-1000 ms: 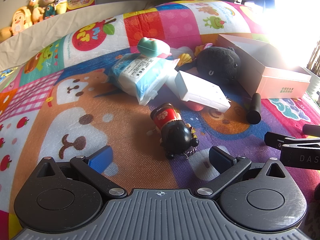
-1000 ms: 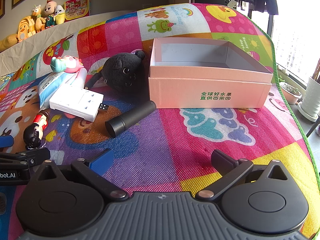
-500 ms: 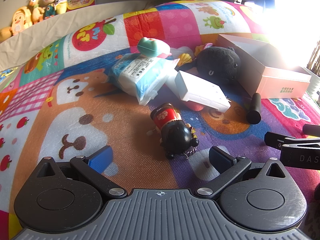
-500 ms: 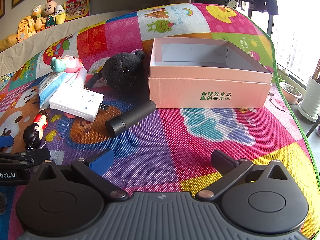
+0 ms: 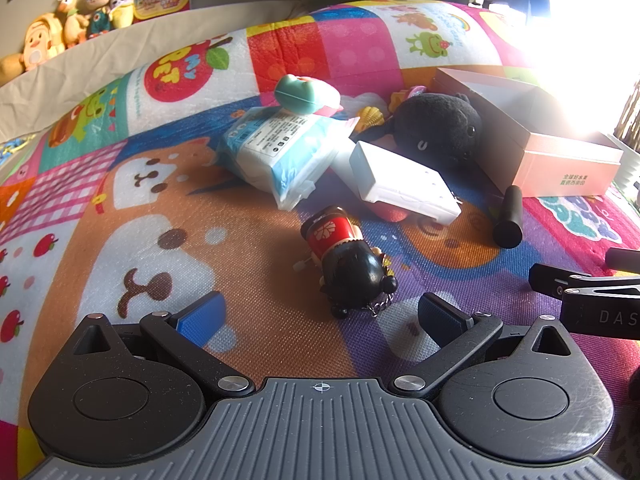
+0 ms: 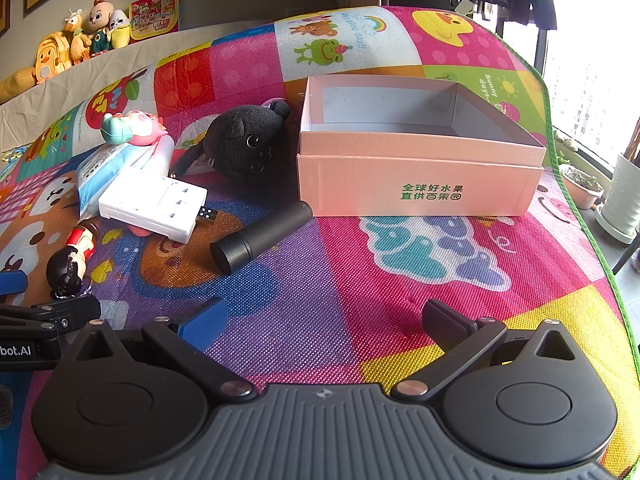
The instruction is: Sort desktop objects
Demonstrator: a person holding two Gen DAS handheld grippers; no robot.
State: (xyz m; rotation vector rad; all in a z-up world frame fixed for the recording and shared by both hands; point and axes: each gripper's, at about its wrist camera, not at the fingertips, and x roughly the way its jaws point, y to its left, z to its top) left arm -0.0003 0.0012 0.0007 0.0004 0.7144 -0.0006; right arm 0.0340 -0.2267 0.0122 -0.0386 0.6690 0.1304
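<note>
strong daylight comes in from the window side. in the left wrist view it burns the top right corner white and washes out the far end of the pink box [image 5: 560, 160]. the right wrist view is evenly bright and sharp. both views bend at the edges.

I am counting one open pink cardboard box [image 6: 416, 184] with green lettering sitting on the patchwork play mat [image 6: 400, 280]. I am seeing one black plush animal [image 6: 250, 144], one white plastic power strip [image 6: 154, 206], one black cylinder [image 6: 262, 236], one wind-up doll figurine in a red jacket with black hair [image 5: 340, 256], and one blue-and-white plastic-wrapped tissue pack [image 5: 280, 152]. One teal-and-pink cartoon toy [image 6: 128, 130] is lying on that pack. Along the far ledge I am making out about four plush toys [image 6: 80, 40] and one colourful printed box [image 6: 154, 16]. Some small items behind the plush animal are too hidden to count.
</note>
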